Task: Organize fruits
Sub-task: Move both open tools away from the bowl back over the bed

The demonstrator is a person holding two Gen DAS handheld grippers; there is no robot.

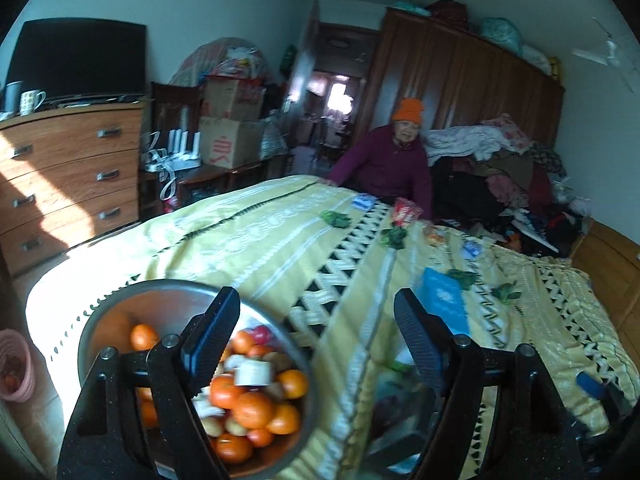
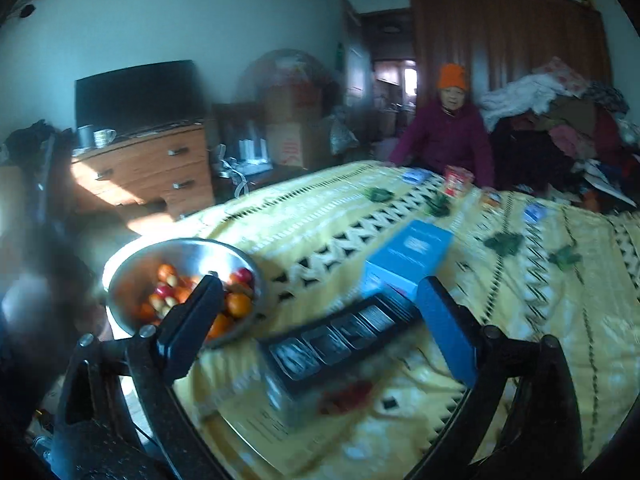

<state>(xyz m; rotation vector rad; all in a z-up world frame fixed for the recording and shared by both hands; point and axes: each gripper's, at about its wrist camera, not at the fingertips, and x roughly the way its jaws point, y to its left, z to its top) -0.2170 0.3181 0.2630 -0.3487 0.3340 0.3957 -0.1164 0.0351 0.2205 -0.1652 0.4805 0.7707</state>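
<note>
**Left wrist and right wrist views: fruit bowl on a yellow bedspread, both grippers wide**

Left wrist view looks across a bed under a yellow patterned bedspread (image 1: 304, 248), lit by sun at its near left corner. A steel bowl (image 1: 120, 304) sits on that corner, heaped with oranges (image 1: 253, 409), small red fruits and pale ones. The left gripper (image 1: 316, 344) hovers above it with its 2 fingers spread wide and nothing between them; its left finger (image 1: 210, 332) overlaps the bowl in the picture.

In the right wrist view the right gripper (image 2: 320, 328) is likewise wide and empty. Between its fingers lie a dark compartmented tray (image 2: 340, 340) and, just beyond it, a blue box (image 2: 408, 256), both blurred. The bowl (image 2: 132, 260) is to the near left.

Farther along the bedspread lie green leafy bits (image 1: 336, 218), small blue packets and a red packet (image 1: 406, 212). A person in an orange cap and purple jacket (image 1: 384, 164) sits at the far side, 1 hand on the cover. A wooden chest of drawers (image 1: 68, 176) with 2 mugs and a dark screen (image 1: 76, 58) stands on the left, cardboard boxes (image 1: 228, 136) beyond it, a brown wardrobe (image 1: 460, 80) at the far wall, and a pile of clothes (image 1: 512, 176) on the right.
</note>
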